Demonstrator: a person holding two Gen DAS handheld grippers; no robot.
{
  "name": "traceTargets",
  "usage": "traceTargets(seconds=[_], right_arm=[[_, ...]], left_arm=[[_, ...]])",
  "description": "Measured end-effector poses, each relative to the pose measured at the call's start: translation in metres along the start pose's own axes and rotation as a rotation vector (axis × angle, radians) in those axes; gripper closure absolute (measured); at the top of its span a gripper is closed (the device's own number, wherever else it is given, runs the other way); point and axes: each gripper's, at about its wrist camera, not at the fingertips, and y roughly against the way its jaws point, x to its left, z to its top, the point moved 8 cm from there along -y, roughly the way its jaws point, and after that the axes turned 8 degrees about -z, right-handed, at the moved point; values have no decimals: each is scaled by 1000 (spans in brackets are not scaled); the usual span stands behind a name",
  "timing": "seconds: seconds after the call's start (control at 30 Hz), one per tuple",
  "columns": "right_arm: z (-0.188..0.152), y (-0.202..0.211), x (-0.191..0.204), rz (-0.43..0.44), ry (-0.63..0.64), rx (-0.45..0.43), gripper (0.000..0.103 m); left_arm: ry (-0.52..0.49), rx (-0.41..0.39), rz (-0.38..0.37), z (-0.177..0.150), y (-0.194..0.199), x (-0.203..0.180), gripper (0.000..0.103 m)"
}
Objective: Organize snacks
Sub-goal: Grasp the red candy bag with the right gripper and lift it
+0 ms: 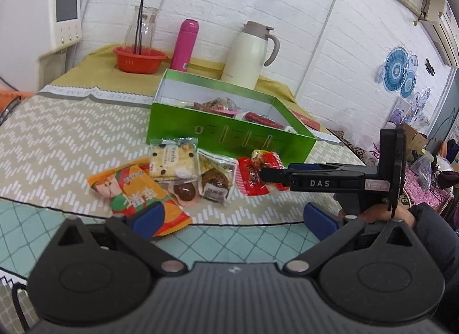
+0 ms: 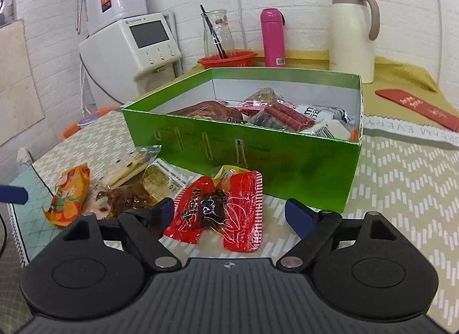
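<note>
While my left tongs (image 1: 231, 216) are gaping above the worktop (image 1: 71, 133), my right tongs (image 2: 229, 213) are hovering open around a red snack packet (image 2: 221, 210), green box (image 2: 258, 159) at twelve o'clock.

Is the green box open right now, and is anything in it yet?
Open and partly filled: the green box has no lid on, and wrapped snacks lie inside against its white walls.

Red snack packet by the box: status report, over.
Both grippers open, empty. Right gripper straddles the red snack packet, not closed. Green box open, part filled. Nothing in the way.
</note>
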Motion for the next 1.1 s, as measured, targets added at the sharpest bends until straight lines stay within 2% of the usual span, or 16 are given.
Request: traceTargets(seconds=[0.03,0.07,0.1,0.13,0.17,0.27,0.4,0.43,0.47,0.5,0.57,0.63,0.73,0.9,0.97,1.1], right_arm=[[-2,-1,-1,15,-25,15,0],[-4,-1,-2,32,-43,30,20],[-5,1,-1,29,-45,28,31],[-6,5,0,30,-41,26,48],[-8,10,2,27,-35,32,78],[-19,24,7,37,-62,54,80],[-39,45,27,102,-35,79,78],[-40,51,32,103,5,69,72],[-39,56,35,96,45,48,60],[-35,60,37,66,97,15,53],[-24,61,36,-12,185,-45,17],[-15,55,33,-34,191,-64,4],[-9,35,35,5,154,-30,5],[-18,7,43,-46,229,1,8],[-19,10,41,-24,203,12,21],[-25,26,34,-57,197,29,29]], left_arm=[[2,0,-2,0,0,1,0],[3,1,-5,-1,-1,1,0],[5,2,-9,-1,-2,2,0],[7,4,-10,-1,-3,2,0],[10,6,-12,-2,-4,2,0],[15,9,-23,-1,-9,1,0],[8,15,-31,1,-17,0,0],[10,15,-33,1,-18,0,0],[15,13,-36,1,-19,0,0],[19,11,-42,1,-19,0,0],[28,5,-48,1,-18,0,0],[29,1,-50,0,-16,0,0],[33,3,-41,-1,-15,2,0],[35,1,-41,0,-14,4,0],[28,3,-44,3,-17,4,0],[10,11,-55,12,-36,2,0]])
